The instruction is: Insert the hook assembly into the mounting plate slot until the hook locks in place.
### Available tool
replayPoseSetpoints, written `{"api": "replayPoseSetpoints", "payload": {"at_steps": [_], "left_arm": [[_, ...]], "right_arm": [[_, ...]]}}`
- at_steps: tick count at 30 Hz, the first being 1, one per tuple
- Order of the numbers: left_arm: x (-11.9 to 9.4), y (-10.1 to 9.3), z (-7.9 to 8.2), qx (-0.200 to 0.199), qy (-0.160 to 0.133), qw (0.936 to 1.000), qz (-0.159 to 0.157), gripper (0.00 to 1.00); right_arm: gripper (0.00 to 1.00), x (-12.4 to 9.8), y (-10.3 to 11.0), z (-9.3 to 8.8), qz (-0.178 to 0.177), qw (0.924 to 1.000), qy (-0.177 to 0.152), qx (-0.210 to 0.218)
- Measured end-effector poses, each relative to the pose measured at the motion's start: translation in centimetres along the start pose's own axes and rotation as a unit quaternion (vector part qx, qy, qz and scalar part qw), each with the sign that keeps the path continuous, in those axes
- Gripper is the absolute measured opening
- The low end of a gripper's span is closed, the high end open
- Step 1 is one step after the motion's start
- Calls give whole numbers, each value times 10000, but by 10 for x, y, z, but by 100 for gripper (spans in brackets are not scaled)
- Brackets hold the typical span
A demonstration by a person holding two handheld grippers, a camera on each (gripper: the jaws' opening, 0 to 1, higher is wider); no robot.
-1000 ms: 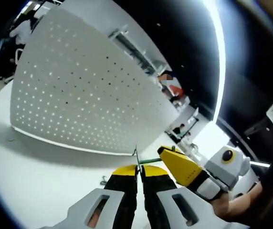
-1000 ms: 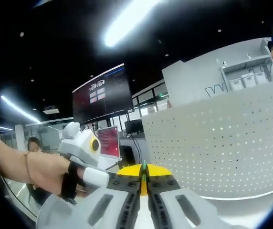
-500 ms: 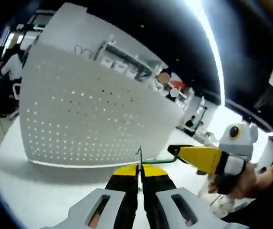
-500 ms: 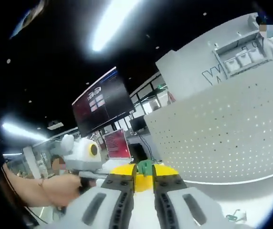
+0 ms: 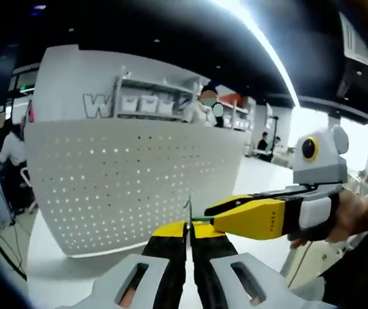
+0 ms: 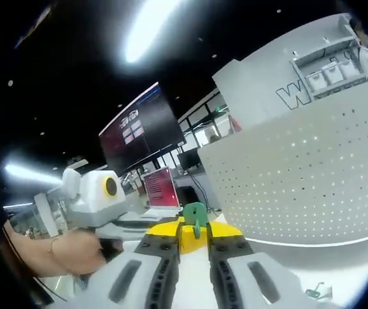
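Pegboard (image 5: 139,187), white and full of small holes, is seen standing upright on the white worktop (image 5: 55,277) in the left gripper view, near its far edge. Low in the middle of that view, the left gripper (image 5: 188,226) is seen with its 2 yellow-tipped jaws pressed close together. A thin green wire hook (image 5: 188,212) is pinched between them, with its tip sticking up just above the jaws. A thin green bar runs from it to the right, toward the right gripper (image 5: 219,209), which comes in from the right side, held in a person's hand (image 5: 351,215). Its yellow jaws are closed to a point just beside the hook.

In the right gripper view, the left gripper is seen at the left (image 6: 139,225), held in a hand (image 6: 68,251). In the middle, the right gripper (image 6: 194,237) is seen with its jaws nearly together, only a narrow gap between them. A green hook piece (image 6: 195,215) is gripped there and sticks up above the yellow tips. To the right, the pegboard (image 6: 312,180) is seen standing near the far edge of the worktop (image 6: 312,264). The hook is held in the air, apart from the pegboard.
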State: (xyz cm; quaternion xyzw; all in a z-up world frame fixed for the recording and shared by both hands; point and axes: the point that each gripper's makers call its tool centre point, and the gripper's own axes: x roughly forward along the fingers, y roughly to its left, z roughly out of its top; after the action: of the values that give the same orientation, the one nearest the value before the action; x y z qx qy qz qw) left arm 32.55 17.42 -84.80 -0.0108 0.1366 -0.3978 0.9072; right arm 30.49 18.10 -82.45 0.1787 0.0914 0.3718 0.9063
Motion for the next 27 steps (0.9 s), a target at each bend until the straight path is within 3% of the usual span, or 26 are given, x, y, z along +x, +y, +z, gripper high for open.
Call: {"api": "replayPoseSetpoints", "payload": {"at_steps": [5,8,17,25,27], "left_arm": [[-3,2,2,-1,-65,10000,20,1],[-4,3,5,2,-125,9999,34,1],[-7,1,8,74,-134,9999,31,1],[-8,5,0,21,103,9999,105,1],[-9,5,0,88,119,9998,136,1]], "right_arm": [[9,1,2,2,61,10000,0,-5],[9,2,2,3,116,9991,-50,400],[4,2,3,5,180,9983,-67,547],[1,5,2,-1,90,9993,107,338],[1,6,3,-1,77,9997,176,117]]}}
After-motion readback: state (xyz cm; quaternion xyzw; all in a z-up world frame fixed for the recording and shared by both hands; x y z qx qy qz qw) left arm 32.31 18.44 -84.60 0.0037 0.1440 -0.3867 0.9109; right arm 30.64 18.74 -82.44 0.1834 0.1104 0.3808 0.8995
